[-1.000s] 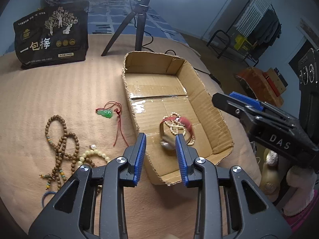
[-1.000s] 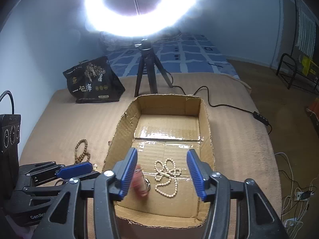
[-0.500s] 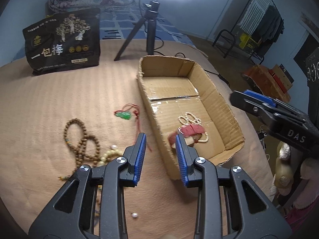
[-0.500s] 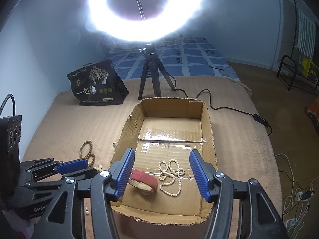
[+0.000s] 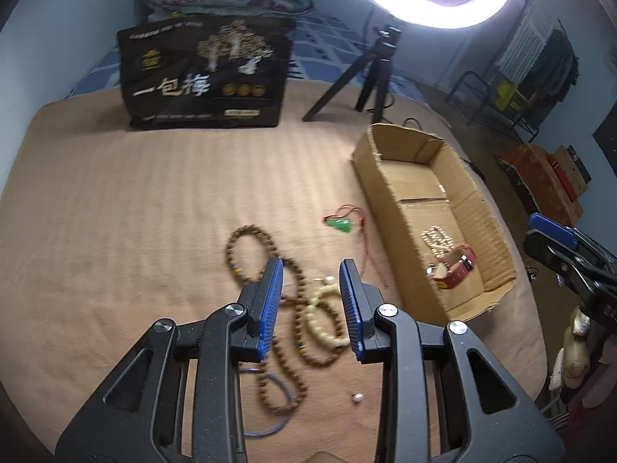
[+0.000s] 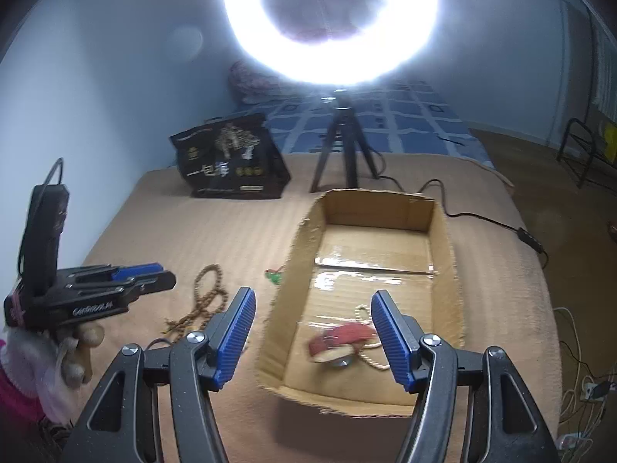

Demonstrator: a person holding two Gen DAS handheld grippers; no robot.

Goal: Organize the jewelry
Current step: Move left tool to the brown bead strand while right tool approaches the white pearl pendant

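Observation:
An open cardboard box (image 5: pixel 389 208) (image 6: pixel 443 270) lies on the tan blanket. Inside it are a red watch (image 5: pixel 457 268) (image 6: pixel 343 341) and a cream pearl necklace (image 5: pixel 435 237) (image 6: pixel 362 310). On the blanket left of the box lie a brown wooden bead necklace (image 5: pixel 246 239) (image 6: pixel 210 289), a cream bead bracelet (image 5: pixel 322 314), a green pendant on a red cord (image 5: pixel 341 225) (image 6: pixel 274 277), a blue cord (image 5: pixel 277 409) and a loose pearl (image 5: pixel 357 397). My left gripper (image 5: pixel 310 297) is open and empty above the bracelet and wooden beads. My right gripper (image 6: pixel 314 332) is open and empty above the box's near left wall.
A black snack bag (image 5: pixel 204 73) (image 6: pixel 231 158) stands at the back of the blanket. A tripod (image 5: pixel 370 73) (image 6: pixel 341 142) with a bright ring light (image 6: pixel 331 19) stands behind the box. A cable (image 6: pixel 482 216) runs off to the right. The bed edge drops right of the box.
My left gripper has swung left, away from the box to above the beads on the blanket. The red watch now lies in the box. The right gripper has opened a little wider.

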